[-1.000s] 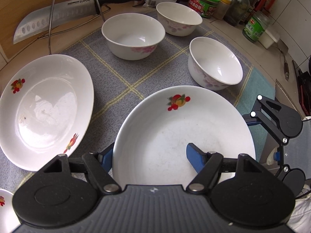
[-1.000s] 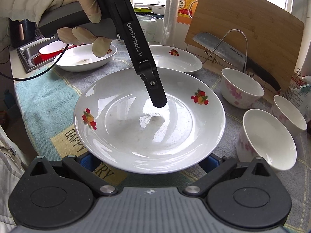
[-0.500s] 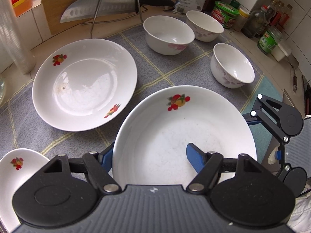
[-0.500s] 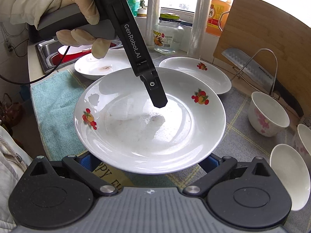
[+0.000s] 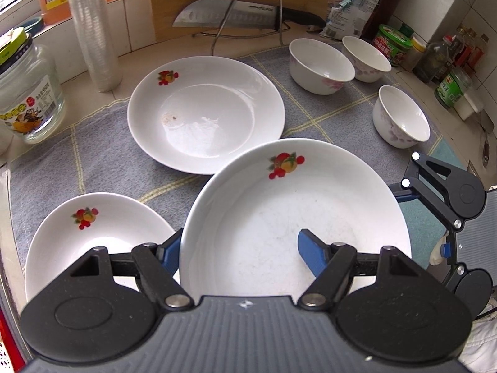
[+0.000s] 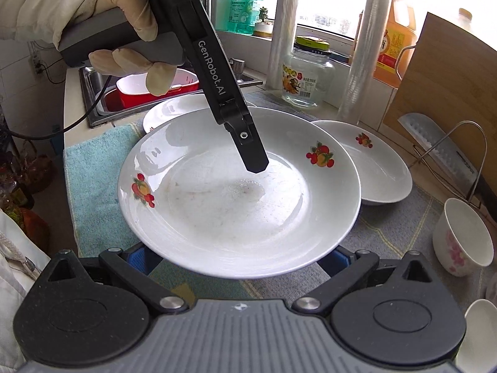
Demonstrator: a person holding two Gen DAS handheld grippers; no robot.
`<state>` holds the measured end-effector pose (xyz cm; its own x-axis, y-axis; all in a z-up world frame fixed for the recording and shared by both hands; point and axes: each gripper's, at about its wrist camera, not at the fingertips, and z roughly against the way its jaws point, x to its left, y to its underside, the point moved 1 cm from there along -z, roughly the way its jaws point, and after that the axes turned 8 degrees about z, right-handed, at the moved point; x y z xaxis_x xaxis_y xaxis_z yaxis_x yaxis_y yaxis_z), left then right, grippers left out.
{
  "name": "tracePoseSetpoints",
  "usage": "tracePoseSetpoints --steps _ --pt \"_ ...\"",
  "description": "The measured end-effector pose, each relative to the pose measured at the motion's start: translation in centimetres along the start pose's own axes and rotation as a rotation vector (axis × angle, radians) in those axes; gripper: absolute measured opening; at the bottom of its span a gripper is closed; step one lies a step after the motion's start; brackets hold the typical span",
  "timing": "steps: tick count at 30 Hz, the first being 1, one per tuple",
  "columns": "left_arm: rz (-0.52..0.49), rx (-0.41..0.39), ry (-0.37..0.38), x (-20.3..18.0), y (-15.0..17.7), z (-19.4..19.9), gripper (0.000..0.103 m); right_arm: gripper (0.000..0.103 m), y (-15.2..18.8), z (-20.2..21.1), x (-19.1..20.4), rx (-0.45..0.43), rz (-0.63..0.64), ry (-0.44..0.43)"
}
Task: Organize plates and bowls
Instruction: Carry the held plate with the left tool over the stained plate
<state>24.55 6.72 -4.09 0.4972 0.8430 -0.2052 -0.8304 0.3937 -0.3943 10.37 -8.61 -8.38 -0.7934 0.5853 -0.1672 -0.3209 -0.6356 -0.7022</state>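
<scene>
A white plate with fruit prints [image 5: 295,217] [image 6: 236,192] is held in the air. My left gripper [image 5: 239,248] is shut on its near rim, one blue finger [image 5: 310,251] inside and one under it. My right gripper [image 6: 239,255] sits under the plate's opposite rim; its jaws stand wide, their tips hidden by the plate. A second plate [image 5: 205,115] [image 6: 382,171] and a third plate [image 5: 93,242] [image 6: 174,115] lie on the grey mat. Three white bowls [image 5: 320,65] [image 5: 366,59] [image 5: 400,121] stand at the mat's right.
A knife on a wire rack [image 5: 236,18] leans on a wooden board at the back. A glass jar [image 5: 28,93], a stack of plastic cups [image 5: 93,31] and oil bottles stand at the left. Jars and bottles [image 5: 450,84] line the right wall. A sink with a red tub [image 6: 149,90] lies beyond the mat.
Both grippers have carried the held plate leftwards, away from the bowls and towards the sink side. The third plate has come into the left wrist view.
</scene>
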Motion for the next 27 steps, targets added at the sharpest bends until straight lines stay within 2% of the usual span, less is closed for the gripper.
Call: tracePoseSetpoints --steps 27 --pt "0.142 -0.039 -0.058 9.4 2.4 2.5 0.074 0.103 -6.6 -6.9 1.3 -0.010 0.106 -0.106"
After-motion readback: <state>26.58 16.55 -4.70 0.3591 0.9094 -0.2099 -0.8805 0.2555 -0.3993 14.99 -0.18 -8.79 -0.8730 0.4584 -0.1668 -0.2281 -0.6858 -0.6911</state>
